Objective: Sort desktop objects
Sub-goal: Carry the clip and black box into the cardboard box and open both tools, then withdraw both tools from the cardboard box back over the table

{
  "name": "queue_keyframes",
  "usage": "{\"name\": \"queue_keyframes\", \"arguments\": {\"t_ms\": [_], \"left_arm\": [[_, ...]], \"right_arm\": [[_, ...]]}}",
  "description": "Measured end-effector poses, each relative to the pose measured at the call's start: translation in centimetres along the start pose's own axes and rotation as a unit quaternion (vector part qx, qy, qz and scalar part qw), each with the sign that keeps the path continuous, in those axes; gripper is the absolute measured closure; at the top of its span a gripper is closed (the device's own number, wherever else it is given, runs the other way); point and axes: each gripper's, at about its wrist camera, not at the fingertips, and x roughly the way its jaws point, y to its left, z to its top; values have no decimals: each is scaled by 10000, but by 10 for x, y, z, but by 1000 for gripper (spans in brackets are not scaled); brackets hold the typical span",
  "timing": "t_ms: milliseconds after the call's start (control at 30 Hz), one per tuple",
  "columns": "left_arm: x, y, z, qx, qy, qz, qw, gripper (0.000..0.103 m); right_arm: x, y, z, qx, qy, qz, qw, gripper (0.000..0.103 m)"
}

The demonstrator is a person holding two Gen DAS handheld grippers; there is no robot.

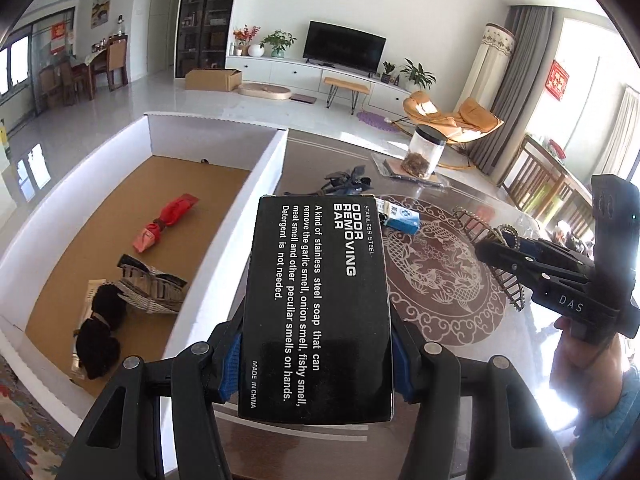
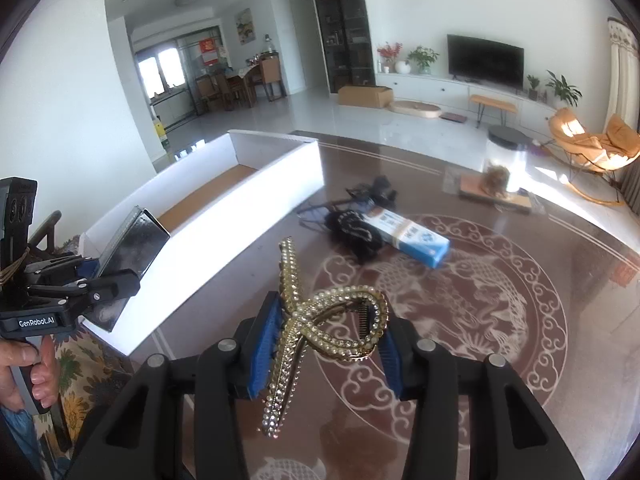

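**Both claws loaded, white box next**

Left gripper (image 1: 316, 364) clamps the black soap box (image 1: 318, 304) across its width, held clear of the table. Just left of it and lower lies the white box (image 1: 264, 184), already holding a red bundle (image 1: 168, 222), a woven clip (image 1: 154, 290) and black hair ties (image 1: 100, 332). Right gripper (image 2: 326, 350) pinches the gold rhinestone hair clip (image 2: 320, 328), its long end hanging loose. A blue carton (image 2: 412, 238) and dark items sit well ahead on the table (image 2: 520, 360). Probably best: carry each load over the wall before lowering, and release low so nothing bounces.
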Motion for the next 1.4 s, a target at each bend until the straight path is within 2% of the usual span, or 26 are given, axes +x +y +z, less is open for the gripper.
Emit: {"name": "queue_keyframes", "arguments": {"t_ms": [100, 200, 300, 367, 500, 533, 567, 600, 667, 733, 800, 833, 867, 900, 933, 1000, 1100, 1133, 1267, 1400], "left_arm": [[-11, 61, 15, -322, -14, 575, 9978, 45], [-7, 122, 20, -712, 148, 999, 9923, 45], [7, 171, 18, -1039, 370, 1326, 9850, 45], [23, 193, 16, -1130, 618, 1432, 9813, 45], [58, 215, 5, -1194, 1171, 1609, 9727, 44], [62, 217, 3, -1186, 1220, 1617, 9721, 44], [64, 217, 2, -1176, 1217, 1599, 9725, 44], [64, 216, 1, -1179, 1187, 1590, 9730, 42], [56, 207, 1, -1179, 982, 1721, 9730, 41], [38, 183, 4, -1142, 594, 1810, 9750, 41], [16, 147, 6, -1034, 142, 1534, 9826, 37], [6, 124, 5, -924, -53, 1353, 9865, 25], [-3, 99, 5, -775, -257, 1165, 9898, 18], [-12, 74, 2, -610, -463, 982, 9922, 5], [-19, 48, -2, -450, -644, 798, 9937, 0], [-18, 2, -6, -170, -796, 358, 9960, 0], [7, -50, -19, 86, -454, -357, 9983, 0], [21, -65, -26, 179, -284, -478, 9983, 0], [81, -111, -57, 594, 300, -426, 9969, 0], [127, -131, -76, 660, 750, -283, 9946, 0]], "right_arm": [[38, 61, 54, -301, -114, 585, 9978, 57], [92, 126, 93, -643, -104, 1002, 9928, 57], [152, 181, 113, -909, 115, 1253, 9879, 57], [194, 209, 114, -1131, 428, 1238, 9849, 57], [260, 223, 101, -1100, 1111, 1114, 9814, 56], [271, 222, 98, -1024, 1260, 1119, 9804, 48], [278, 219, 96, -963, 1334, 1122, 9800, 35], [277, 214, 94, -943, 1274, 1180, 9803, 35], [266, 210, 94, -941, 1070, 1172, 9828, 26], [242, 200, 96, -820, 772, 1296, 9852, 25], [204, 183, 92, -695, 375, 1357, 9876, 18], [182, 170, 88, -631, 154, 1282, 9896, 10], [162, 156, 81, -564, -72, 1134, 9919, 3], [141, 139, 72, -488, -286, 950, 9939, 1], [122, 119, 63, -402, -461, 729, 9955, 0], [91, 78, 35, -206, -581, 211, 9979, 0], [63, 7, -17, 164, -245, -586, 9978, 0], [55, -19, -37, 299, -39, -810, 9963, 0], [28, -96, -111, 817, 653, -1413, 9844, 0], [6, -129, -151, 1119, 791, -1623, 9772, 0]]}}
